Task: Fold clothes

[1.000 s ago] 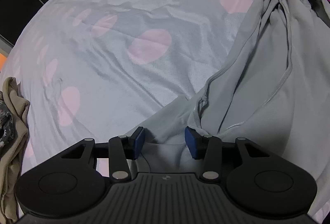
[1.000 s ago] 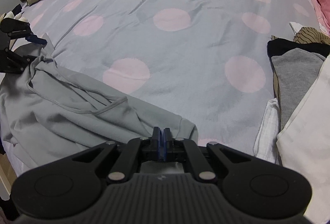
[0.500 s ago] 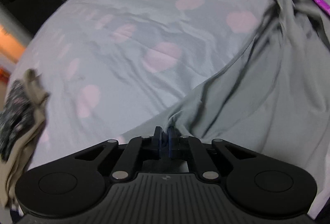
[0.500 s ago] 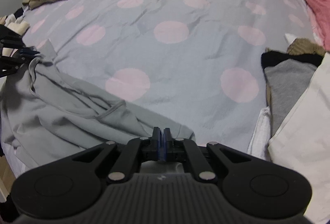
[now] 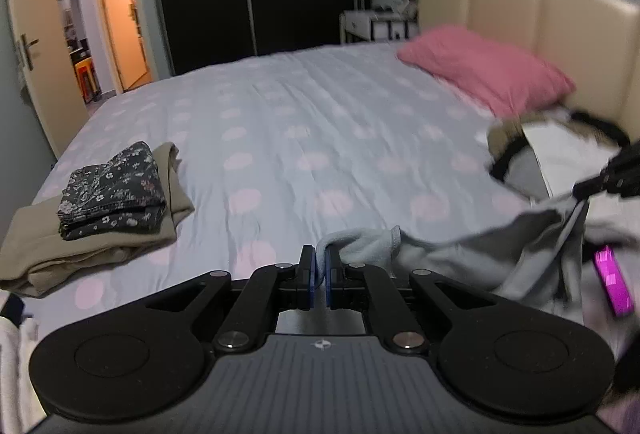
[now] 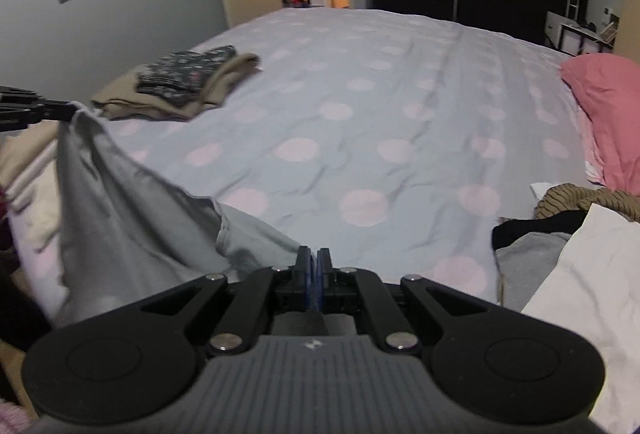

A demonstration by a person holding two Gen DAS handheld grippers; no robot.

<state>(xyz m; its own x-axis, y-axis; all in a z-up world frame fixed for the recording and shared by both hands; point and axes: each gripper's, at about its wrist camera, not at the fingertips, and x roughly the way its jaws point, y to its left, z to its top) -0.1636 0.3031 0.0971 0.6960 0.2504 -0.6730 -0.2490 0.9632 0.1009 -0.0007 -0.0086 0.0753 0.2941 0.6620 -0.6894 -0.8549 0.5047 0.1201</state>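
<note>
A light grey garment [image 5: 488, 250] hangs stretched between my two grippers above the spotted bed. My left gripper [image 5: 317, 260] is shut on one edge of it, with cloth bunched just right of the fingers. My right gripper [image 6: 312, 262] is shut on the opposite edge; the grey garment [image 6: 132, 218] sags to the left from it. In the left wrist view the right gripper [image 5: 612, 174] shows at the right edge, pinching the cloth. In the right wrist view the left gripper [image 6: 28, 108] shows at the left edge, pinching the other end.
A folded stack, dark floral on beige [image 5: 108, 194], lies on the bed's left side. Unfolded clothes [image 6: 568, 230] are piled at the right beside a pink pillow [image 5: 488, 70]. A padded headboard [image 5: 540, 18], dark wardrobe and open door stand beyond the bed [image 5: 320, 138].
The left gripper shut on the garment's edge. Both grippers then rose and tipped up, lifting the grey garment off the bed and stretching it between them.
</note>
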